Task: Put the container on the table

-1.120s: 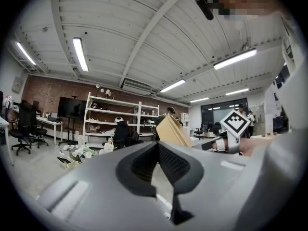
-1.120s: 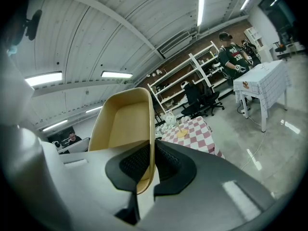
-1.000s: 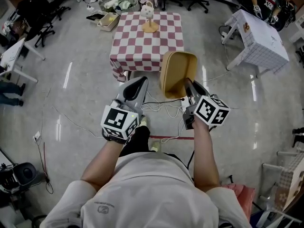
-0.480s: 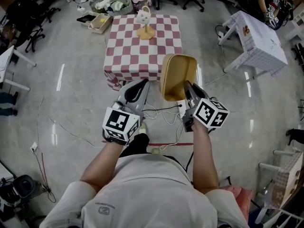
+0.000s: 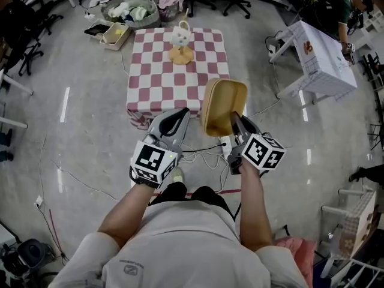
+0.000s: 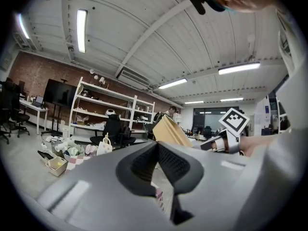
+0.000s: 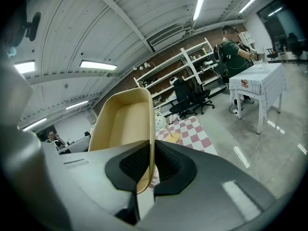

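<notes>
A tan, tub-shaped container (image 5: 223,105) is held upright on its edge in the air, its hollow facing left. My right gripper (image 5: 235,120) is shut on its rim, and in the right gripper view the container's wall (image 7: 126,124) runs down between the jaws. The red-and-white checked table (image 5: 156,80) stands on the floor ahead of both grippers. My left gripper (image 5: 177,114) is beside the right one, shut, with nothing between its jaws. In the left gripper view the container (image 6: 168,131) shows to the right.
A tan stand with a small white bag (image 5: 180,38) sits at the far side of the table. Bins of clutter (image 5: 129,10) lie beyond it. A white-clothed table (image 5: 321,59) stands at the right. Cables (image 5: 204,155) trail on the floor below the grippers. Office chairs ring the room.
The checked table has drifted left and slightly down in the head view as the person walks toward it. Both grippers keep their pose, the container still held.
</notes>
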`<action>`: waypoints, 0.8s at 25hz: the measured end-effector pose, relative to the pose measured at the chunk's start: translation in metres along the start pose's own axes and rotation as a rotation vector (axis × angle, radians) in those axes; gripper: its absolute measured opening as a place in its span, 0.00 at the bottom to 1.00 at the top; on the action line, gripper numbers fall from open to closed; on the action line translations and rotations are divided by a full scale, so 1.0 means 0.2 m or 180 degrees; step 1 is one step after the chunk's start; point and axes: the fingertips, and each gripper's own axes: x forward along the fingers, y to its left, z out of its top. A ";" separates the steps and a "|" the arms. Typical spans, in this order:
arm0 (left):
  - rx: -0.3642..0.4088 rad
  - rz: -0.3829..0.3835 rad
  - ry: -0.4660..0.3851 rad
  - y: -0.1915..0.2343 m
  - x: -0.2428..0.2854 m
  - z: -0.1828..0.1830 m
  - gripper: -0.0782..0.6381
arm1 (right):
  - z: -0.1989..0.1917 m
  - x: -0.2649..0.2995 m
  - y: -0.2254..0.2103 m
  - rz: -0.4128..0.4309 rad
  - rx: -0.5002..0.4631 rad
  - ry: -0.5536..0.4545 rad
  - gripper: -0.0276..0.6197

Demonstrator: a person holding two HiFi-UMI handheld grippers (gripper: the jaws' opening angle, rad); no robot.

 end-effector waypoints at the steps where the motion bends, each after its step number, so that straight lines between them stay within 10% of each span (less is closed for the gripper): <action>1: -0.0015 -0.0003 -0.0007 0.03 0.01 0.00 0.12 | 0.01 0.02 0.00 -0.0010 -0.0004 0.0000 0.08; 20: -0.0117 0.0034 0.0092 0.20 0.26 -0.13 0.12 | 0.07 0.38 -0.13 -0.0007 -0.0050 0.0245 0.08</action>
